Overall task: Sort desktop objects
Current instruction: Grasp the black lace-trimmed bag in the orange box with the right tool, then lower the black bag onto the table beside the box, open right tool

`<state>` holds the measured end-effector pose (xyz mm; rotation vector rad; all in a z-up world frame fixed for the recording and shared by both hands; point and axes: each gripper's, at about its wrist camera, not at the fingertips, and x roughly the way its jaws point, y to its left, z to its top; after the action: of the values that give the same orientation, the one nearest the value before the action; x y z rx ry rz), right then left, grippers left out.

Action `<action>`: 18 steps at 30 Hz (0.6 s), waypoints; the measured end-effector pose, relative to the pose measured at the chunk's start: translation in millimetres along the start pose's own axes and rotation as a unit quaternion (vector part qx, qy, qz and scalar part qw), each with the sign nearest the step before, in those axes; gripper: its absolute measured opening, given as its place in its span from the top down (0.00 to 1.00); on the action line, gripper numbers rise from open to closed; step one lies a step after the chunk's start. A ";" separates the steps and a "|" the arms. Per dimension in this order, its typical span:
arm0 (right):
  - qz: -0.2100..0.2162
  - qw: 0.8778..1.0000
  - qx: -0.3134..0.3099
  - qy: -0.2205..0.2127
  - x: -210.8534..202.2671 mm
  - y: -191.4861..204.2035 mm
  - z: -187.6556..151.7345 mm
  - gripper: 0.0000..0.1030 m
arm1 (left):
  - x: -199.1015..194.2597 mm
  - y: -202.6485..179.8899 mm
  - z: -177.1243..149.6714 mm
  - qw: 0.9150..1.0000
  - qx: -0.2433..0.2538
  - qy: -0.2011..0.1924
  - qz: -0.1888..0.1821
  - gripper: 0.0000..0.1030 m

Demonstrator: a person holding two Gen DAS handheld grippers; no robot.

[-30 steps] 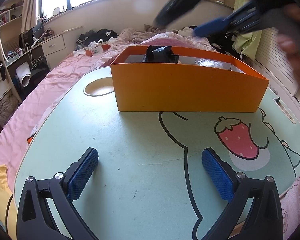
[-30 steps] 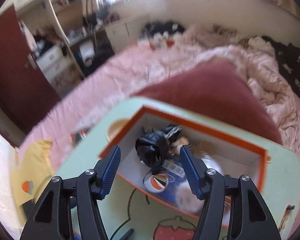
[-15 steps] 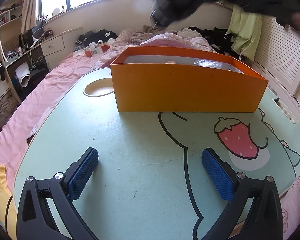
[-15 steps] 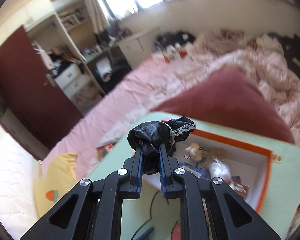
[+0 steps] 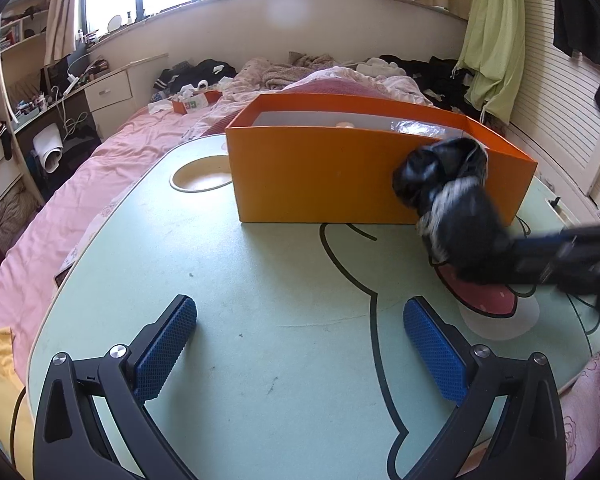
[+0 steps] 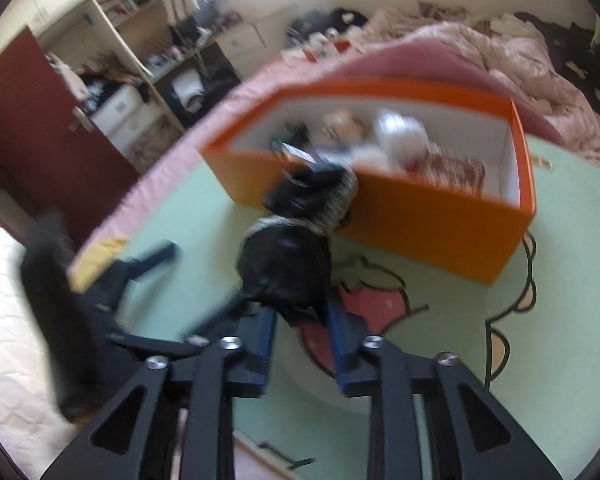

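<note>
From my left wrist view, my left gripper [image 5: 300, 344] hangs above the pale green table [image 5: 260, 280] with its blue pads spread wide and nothing between them. The orange box [image 5: 320, 176] stands on the table ahead of it, next to a round cup recess [image 5: 200, 176]. At the right, my right gripper [image 5: 532, 256] reaches in, blurred, with a black cloth bundle [image 5: 448, 204] trimmed in white at its tip, in front of the box's near wall and outside the box, over the strawberry print [image 5: 484, 300].

From my right wrist view, the right gripper [image 6: 300, 332] has its pads set narrowly apart, and the jaws are opening. The black cloth bundle [image 6: 288, 272] sits between the fingers [image 6: 266, 344]; through the blur I cannot tell whether the pads press it. The bundle lies before the orange box [image 6: 420, 220], above the table [image 6: 188, 216]. Blurred small things lie inside the box. My left gripper [image 6: 136, 276] shows smeared at the left.
</note>
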<state>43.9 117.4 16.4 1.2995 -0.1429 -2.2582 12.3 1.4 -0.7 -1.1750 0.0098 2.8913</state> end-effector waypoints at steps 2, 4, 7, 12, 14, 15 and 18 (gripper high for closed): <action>-0.009 1.000 -0.002 -0.007 4.1 -5.5 -9.7 0.59 | -1.1 2.3 -0.8 1.000 -0.003 0.000 0.002 0.00; -0.021 1.000 -0.002 -0.014 -1.3 -7.1 -17.2 0.40 | -2.1 4.6 -0.6 1.000 -0.006 -0.002 -0.001 0.00; -0.065 0.998 -0.010 -0.020 -4.0 -9.1 -21.8 0.25 | -4.2 9.2 -0.4 1.000 -0.015 -0.006 -0.009 0.00; -0.128 0.991 -0.034 -0.020 1.9 -6.4 -31.1 0.10 | -9.7 24.6 3.2 0.998 -0.046 -0.012 -0.028 0.00; -0.140 0.989 -0.044 -0.011 7.4 -4.1 -31.3 0.01 | -17.2 33.6 10.8 0.998 -0.057 -0.026 -0.032 0.00; -0.139 0.989 -0.045 -0.009 8.5 -5.1 -31.7 0.00 | -24.5 38.8 20.1 0.997 -0.058 -0.042 -0.036 0.00; -0.139 0.989 -0.044 -0.009 8.2 -7.0 -30.5 0.00 | -39.6 46.2 52.1 0.995 -0.051 -0.066 -0.049 0.00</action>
<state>63.3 124.5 -8.5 1.3206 0.1382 -2.4764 3.3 -44.8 64.1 -0.9638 -0.1946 2.9061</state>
